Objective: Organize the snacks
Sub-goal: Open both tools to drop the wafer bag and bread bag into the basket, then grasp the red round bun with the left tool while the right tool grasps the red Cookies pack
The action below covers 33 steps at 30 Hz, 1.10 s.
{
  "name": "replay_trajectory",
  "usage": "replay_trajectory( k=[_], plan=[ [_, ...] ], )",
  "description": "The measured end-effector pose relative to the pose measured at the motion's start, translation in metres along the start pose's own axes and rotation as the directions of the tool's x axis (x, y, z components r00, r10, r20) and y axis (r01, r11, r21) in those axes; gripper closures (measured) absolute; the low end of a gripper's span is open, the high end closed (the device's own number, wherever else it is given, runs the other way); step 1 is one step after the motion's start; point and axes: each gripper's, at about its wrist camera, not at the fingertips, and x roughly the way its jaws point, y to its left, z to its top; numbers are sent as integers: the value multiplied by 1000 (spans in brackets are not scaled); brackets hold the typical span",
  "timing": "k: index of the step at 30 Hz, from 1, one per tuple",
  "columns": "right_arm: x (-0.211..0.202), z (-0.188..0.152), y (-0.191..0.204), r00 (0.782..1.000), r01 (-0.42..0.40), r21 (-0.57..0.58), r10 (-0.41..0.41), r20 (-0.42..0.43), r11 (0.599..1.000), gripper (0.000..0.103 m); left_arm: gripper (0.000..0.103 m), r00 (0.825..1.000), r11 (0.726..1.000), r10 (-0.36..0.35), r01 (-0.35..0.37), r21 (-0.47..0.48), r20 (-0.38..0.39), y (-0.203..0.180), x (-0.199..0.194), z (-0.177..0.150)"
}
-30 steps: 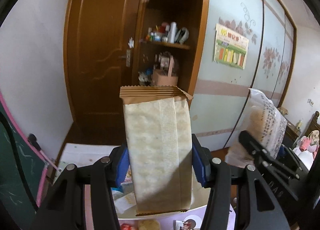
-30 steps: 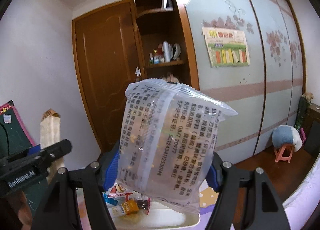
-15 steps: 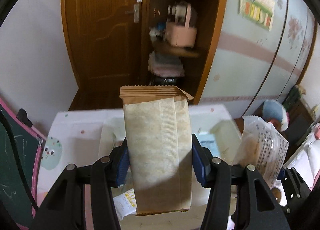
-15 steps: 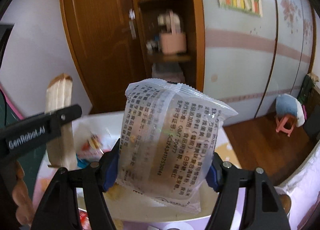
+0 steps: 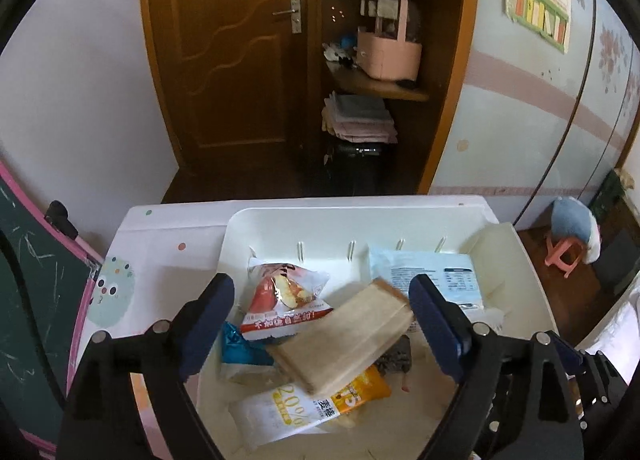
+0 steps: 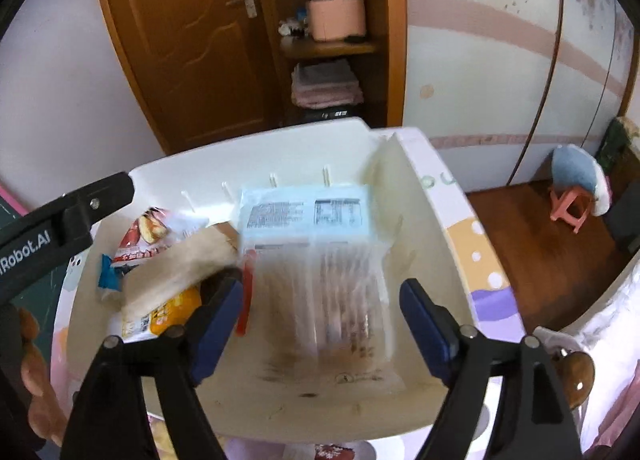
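White bin (image 5: pixel 516 260) on the table (image 5: pixel 160 252) now fills both views. Left tongs (image 5: pixel 322 326) and right tongs (image 6: pixel 320 328) have just been opening, jaws apart: the tan packet (image 5: pixel 344 340) and clear bag (image 6: pixel 340 292), clamped before, lie blurred among snacks in the bin, free of the pads.

Left tongs (image 5: pixel 322 330) angled downward, jaws just sprung wide, right tongs (image 6: pixel 322 326) likewise, both empty
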Motion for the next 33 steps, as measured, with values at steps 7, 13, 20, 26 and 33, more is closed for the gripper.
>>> replay_trajectory(
  k=[7,13,20,26,33],
  plan=[
    [-43,6,11,997,35,-47,-32,75,998,22,14,999,998,-23,26,-60,49,12,-48,4],
    [-96,2,17,989,35,-68,-25,144,997,22,14,992,996,-53,61,-68,113,17,-116,6],
    [-172,-8,28,973,13,-91,8,232,996,22,11,972,993,-88,104,-62,219,24,-208,-6],
    [-236,-28,28,956,-1,-83,26,294,997,22,8,955,986,-127,150,-67,268,34,-272,-35],
    [-281,-59,15,938,39,-69,-13,347,997,22,8,944,988,-138,152,-25,299,39,-315,-84]
  ],
)
